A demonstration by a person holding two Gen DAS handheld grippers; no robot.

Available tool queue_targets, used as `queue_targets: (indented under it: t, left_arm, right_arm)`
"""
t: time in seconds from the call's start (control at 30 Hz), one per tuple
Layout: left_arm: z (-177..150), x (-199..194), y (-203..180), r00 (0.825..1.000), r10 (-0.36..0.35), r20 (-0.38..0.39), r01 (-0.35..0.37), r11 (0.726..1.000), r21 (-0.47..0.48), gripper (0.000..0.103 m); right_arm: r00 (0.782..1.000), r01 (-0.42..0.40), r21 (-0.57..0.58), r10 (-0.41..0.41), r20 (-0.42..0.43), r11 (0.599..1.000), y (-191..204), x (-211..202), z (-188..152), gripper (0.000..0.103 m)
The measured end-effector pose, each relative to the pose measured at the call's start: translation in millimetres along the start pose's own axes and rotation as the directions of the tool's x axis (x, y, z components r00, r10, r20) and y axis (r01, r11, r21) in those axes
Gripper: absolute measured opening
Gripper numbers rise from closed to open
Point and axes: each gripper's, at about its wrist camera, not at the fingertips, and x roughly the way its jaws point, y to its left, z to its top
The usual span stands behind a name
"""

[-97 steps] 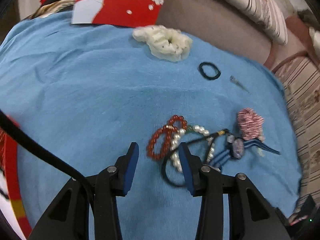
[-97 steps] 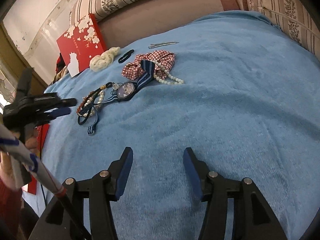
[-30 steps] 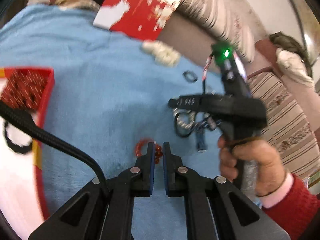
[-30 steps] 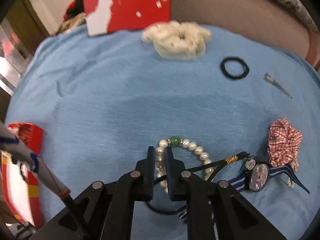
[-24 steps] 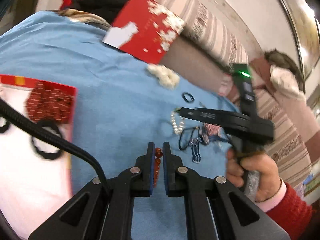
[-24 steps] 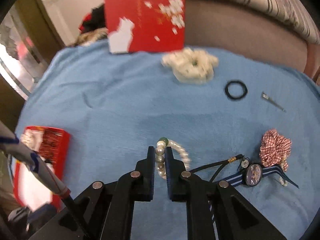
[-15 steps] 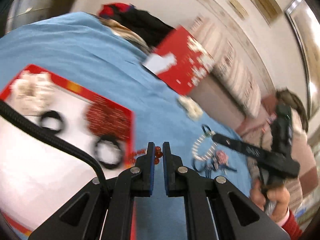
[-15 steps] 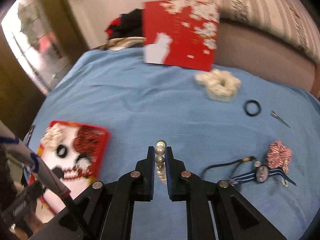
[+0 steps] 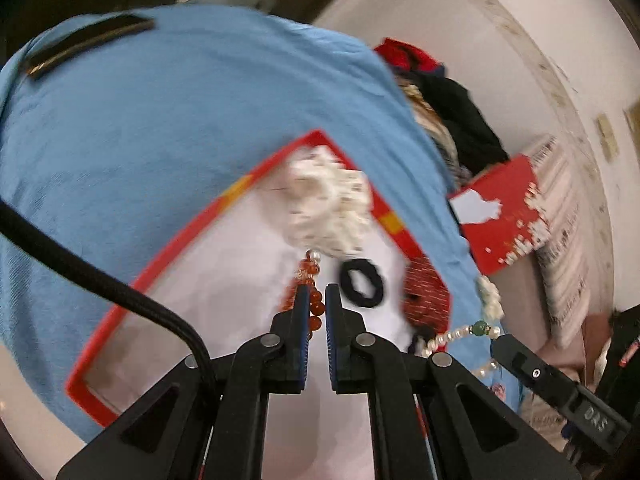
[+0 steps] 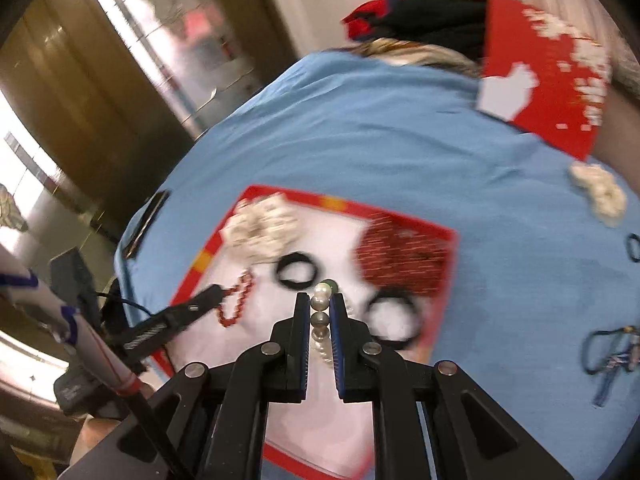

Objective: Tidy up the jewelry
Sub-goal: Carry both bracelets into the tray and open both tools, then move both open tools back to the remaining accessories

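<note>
The left gripper [image 9: 317,300] is clenched on a red bead bracelet [image 9: 310,280], whose beads run between the blue finger pads and loop out past the tips. It hangs over the white floor of a red-rimmed tray [image 9: 182,236] lying on the blue cloth [image 9: 160,100]. In the right wrist view the same bracelet [image 10: 238,300] dangles from the left gripper's tips [image 10: 218,292] near the tray's left edge.

The right gripper [image 10: 319,308] is clenched on a pearl bracelet [image 10: 320,312]; several pearls sit stacked in the narrow gap between its pads, with a green bead at the top of the strand just beyond the tips. It hovers above the middle of the tray. From the left wrist view, that pearl strand [image 9: 460,334] trails from the right gripper's tip at the tray's right side.

Inside the tray lie a cream scrunchie [image 10: 260,228] at the far left corner, a red patterned scrunchie [image 10: 400,258] at the far right, a black hair tie [image 10: 298,270] between them, and another black ring [image 10: 394,322] just right of the right gripper. Well to the right on the cloth lie a second cream scrunchie [image 10: 600,192] and a blue lanyard [image 10: 612,356].
</note>
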Motion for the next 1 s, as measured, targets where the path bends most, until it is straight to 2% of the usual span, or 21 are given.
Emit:
queue_targets:
  t: [0.17,0.33,0.5,0.63,0.8,0.93,1.0]
  left_arm:
    - [3,-2,10,0.999,0.039,0.013,-0.039,0.999,-0.013,0.007]
    - [1,-5,8,1.000,0.025,0.008,-0.025,1.000,-0.004,0.007]
    - [-1,-9,-5,0.999,0.014,0.037,-0.014,1.000,0.021,0.008]
    - [-3,-13,-15,0.998,0.022,0.066,-0.025,0.998,0.051,0.010]
    - [-7,-17,-26,0.994,0.045,0.104,-0.054,0.995,0.084,0.019]
    - [-11,-19,-35,0.990,0.058,0.128,-0.073,0.991,0.111,0.025]
    - [-13,-19,-41,0.989,0.066,0.132,-0.083,0.988,0.127,0.027]
  right_arm:
    - [0.998,-0.063,0.024,0.063,-0.019,0.998,14,24,0,0.011]
    - [0.997,-0.005,0.075,0.010,-0.072,0.997,-7,45,-12,0.011]
    - [0.994,0.039,0.107,-0.027,-0.105,0.994,-34,51,-26,0.012]
    - [0.991,0.040,0.101,-0.027,-0.128,0.994,-39,56,-33,0.012]
    - [0.988,0.020,0.077,-0.008,-0.153,0.997,-32,62,-43,0.012]
    - [0.993,0.026,0.045,-0.020,-0.115,0.999,-33,46,-45,0.041]
    - [0.996,0.050,0.020,-0.048,-0.075,0.999,-40,26,-48,0.041]
